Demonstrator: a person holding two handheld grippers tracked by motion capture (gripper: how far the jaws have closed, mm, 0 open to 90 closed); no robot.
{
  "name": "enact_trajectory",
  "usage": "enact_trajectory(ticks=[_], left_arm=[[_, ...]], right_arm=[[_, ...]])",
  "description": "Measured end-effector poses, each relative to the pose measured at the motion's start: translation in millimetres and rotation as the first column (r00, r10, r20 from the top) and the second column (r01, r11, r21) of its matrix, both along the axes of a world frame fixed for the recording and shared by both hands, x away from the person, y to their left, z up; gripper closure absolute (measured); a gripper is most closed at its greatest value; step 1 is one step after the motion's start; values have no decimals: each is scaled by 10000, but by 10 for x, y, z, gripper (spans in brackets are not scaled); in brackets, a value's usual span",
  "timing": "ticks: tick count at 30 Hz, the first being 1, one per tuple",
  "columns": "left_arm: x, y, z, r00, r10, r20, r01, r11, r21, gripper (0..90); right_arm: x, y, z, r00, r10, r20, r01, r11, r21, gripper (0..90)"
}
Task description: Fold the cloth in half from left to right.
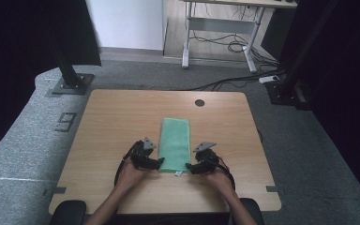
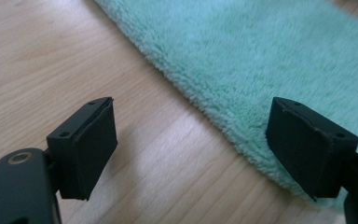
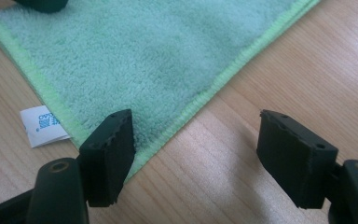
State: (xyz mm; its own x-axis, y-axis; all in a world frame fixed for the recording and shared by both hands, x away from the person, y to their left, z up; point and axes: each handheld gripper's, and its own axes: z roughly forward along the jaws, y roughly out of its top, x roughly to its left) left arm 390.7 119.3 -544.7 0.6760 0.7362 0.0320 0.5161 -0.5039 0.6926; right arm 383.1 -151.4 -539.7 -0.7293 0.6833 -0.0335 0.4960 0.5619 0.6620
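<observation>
A green towel (image 1: 175, 143), folded into a long narrow strip, lies flat in the middle of the wooden table (image 1: 112, 117). A small white label (image 1: 178, 174) sticks out from its near edge. My left gripper (image 1: 159, 162) rests low at the towel's near left corner, open, its jaws straddling the fluffy folded edge (image 2: 223, 107) with nothing pinched. My right gripper (image 1: 189, 167) sits at the near right corner, open too; the stitched hem (image 3: 200, 98) runs between its jaws, and the label (image 3: 42, 125) lies just to their left.
A round cable hole (image 1: 199, 102) sits near the table's far edge. Bare wood surrounds the towel on both sides. Black frame posts (image 1: 68, 70) stand on the grey floor beyond the table's far corners, with cables and a desk frame (image 1: 220, 28) behind.
</observation>
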Motion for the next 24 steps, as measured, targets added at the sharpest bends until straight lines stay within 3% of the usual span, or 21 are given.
enact_trajectory(ticks=[4, 11, 24], left_arm=[[23, 56, 6, 9998, 184, 43, -184, 9998, 77, 156], [105, 160, -19, 9990, 436, -69, -437, 9988, -208, 149], [-6, 190, 98, 9999, -134, -33, 132, 9989, -440, 146]], right_arm=[[31, 23, -4, 10000, -47, 0, 47, 10000, 56, 275], [93, 127, -5, 10000, -3, 32, 3, 10000, 63, 274], [82, 80, 47, 9999, 153, 53, -155, 9994, 307, 263]])
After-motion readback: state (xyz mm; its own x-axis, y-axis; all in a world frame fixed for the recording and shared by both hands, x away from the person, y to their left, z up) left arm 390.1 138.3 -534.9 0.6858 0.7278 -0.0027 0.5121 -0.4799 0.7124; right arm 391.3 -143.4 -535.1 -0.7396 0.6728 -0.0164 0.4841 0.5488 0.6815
